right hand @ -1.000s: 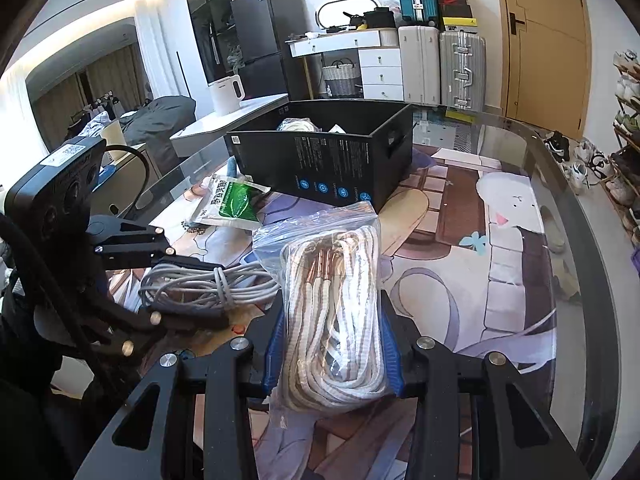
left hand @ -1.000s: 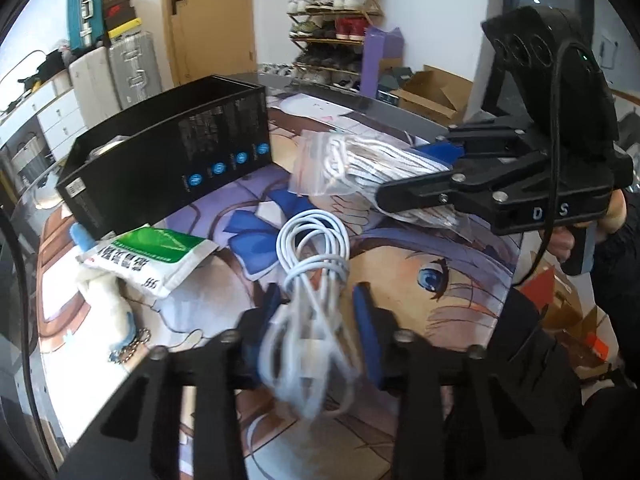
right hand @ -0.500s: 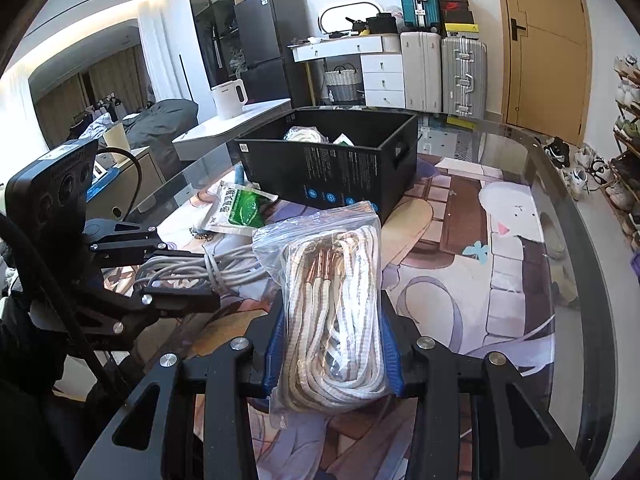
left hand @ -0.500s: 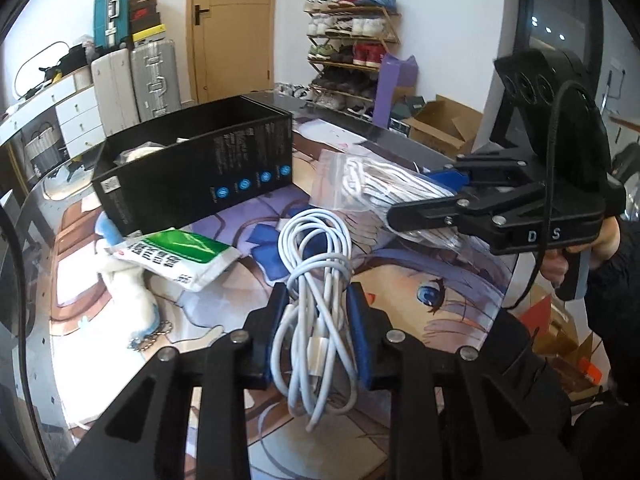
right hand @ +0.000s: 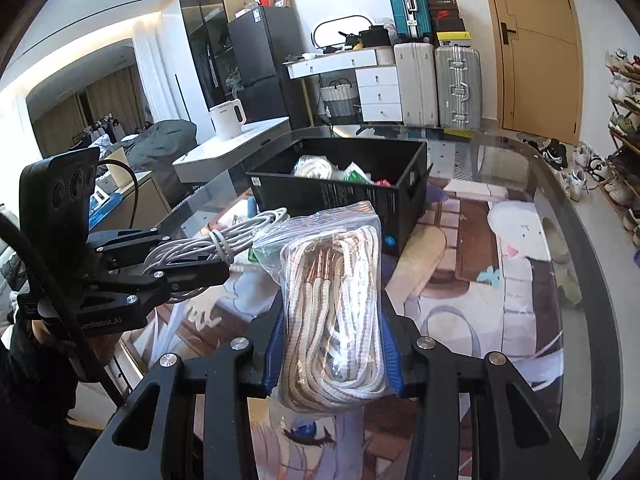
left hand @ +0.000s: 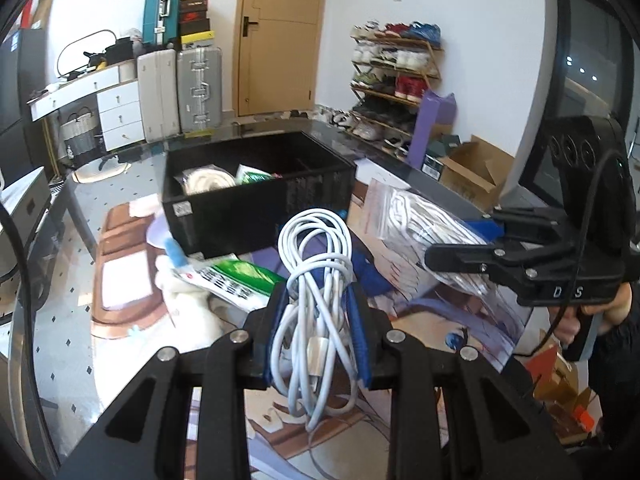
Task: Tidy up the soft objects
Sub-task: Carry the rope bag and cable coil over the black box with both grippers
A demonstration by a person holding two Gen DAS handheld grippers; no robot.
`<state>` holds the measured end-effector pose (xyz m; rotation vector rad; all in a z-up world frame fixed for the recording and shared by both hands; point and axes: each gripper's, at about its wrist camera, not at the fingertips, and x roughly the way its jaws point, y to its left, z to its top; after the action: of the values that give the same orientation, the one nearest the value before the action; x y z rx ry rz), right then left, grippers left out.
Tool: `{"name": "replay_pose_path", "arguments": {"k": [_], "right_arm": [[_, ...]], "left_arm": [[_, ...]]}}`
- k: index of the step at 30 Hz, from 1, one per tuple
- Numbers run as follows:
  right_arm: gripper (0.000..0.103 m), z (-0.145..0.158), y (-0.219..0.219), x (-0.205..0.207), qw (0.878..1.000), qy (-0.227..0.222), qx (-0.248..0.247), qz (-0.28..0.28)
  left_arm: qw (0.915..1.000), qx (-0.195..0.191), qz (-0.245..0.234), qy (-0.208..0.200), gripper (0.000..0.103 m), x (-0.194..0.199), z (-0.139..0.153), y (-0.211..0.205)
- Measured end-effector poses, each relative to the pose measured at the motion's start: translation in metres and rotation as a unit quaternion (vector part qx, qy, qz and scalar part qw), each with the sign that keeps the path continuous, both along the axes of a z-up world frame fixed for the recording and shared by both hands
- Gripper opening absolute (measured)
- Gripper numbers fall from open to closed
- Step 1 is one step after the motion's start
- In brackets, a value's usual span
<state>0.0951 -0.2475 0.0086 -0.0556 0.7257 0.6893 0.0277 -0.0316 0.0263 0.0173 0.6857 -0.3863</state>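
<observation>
Both tongs lifted, left tongs (left hand: 316,332) clamping white cable (left hand: 316,280), right tongs (right hand: 332,344) clamping bagged rope (right hand: 336,312), box (right hand: 360,196) contents visible.

Your left gripper (left hand: 318,332) and right gripper (right hand: 332,344) are both clamped on loads, raised, pointing forward and downward, side by side.

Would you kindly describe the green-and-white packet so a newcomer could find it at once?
Start at the black box on the table. In front of its near wall, the green-and-white packet lies flat, partly over a white plush toy. It alone is flat, with a green panel; the neighbouring bundles are white coils.
</observation>
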Motion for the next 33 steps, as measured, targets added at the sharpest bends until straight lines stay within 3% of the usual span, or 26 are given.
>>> {"name": "replay_pose_path", "arguments": {"k": [18,33], "right_arm": [[0.041,0.037,0.020,0.028,0.999,-0.023,0.003,-0.032],[0.041,0.051,0.042,0.072,0.999,-0.033,-0.010,-0.032]], "left_arm": [[0.9968,-0.015,0.068,-0.039,0.028,0.033,0.029,0.027],[0.9956,-0.005,0.082,-0.045,0.028,0.075,0.035,0.036]]}}
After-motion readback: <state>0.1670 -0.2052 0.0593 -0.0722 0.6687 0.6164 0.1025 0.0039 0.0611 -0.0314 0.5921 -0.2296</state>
